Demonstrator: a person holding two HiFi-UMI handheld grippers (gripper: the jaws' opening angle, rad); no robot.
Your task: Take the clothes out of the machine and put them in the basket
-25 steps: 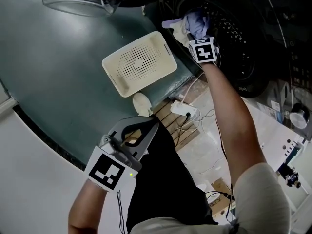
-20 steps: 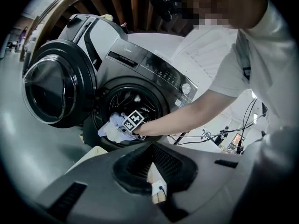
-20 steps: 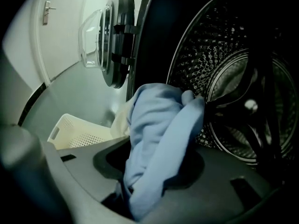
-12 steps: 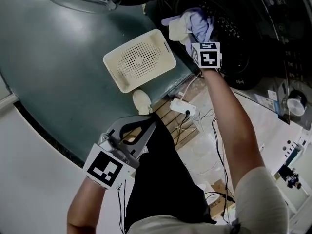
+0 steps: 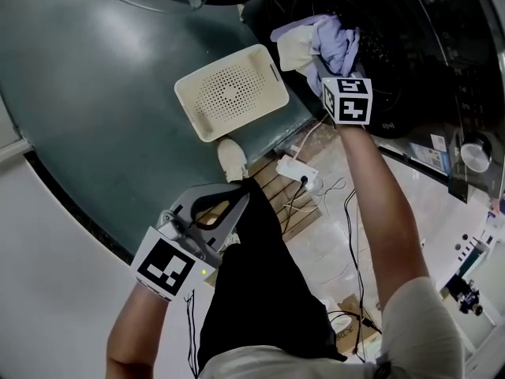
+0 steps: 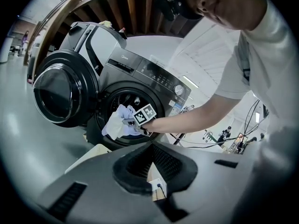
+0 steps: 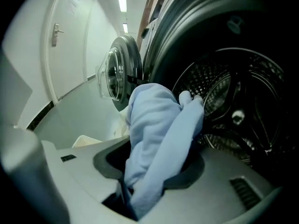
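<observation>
A bundle of clothes [image 5: 327, 38], light blue with a cream piece, hangs at the mouth of the dark washing machine drum [image 5: 383, 50]. My right gripper [image 5: 331, 69] is shut on it, and blue cloth [image 7: 154, 125] fills its jaws in the right gripper view. The left gripper view shows the bundle [image 6: 117, 120] in front of the drum opening [image 6: 124, 101]. On the floor just left of the machine lies the cream perforated basket [image 5: 230, 93], apart from the bundle. Low and far from the machine, my left gripper [image 5: 245, 201] is shut on nothing.
The round glass door [image 6: 58, 94] stands swung open at the machine's left. A white power strip [image 5: 296, 172] and loose cables lie on a wooden pallet by the machine's foot. A pale shoe [image 5: 231, 158] rests beside the basket. My own leg in black trousers [image 5: 260, 290] is below.
The right gripper has lifted the clothes bundle higher and farther out of the drum mouth. The left gripper has drifted a little and stays shut.
</observation>
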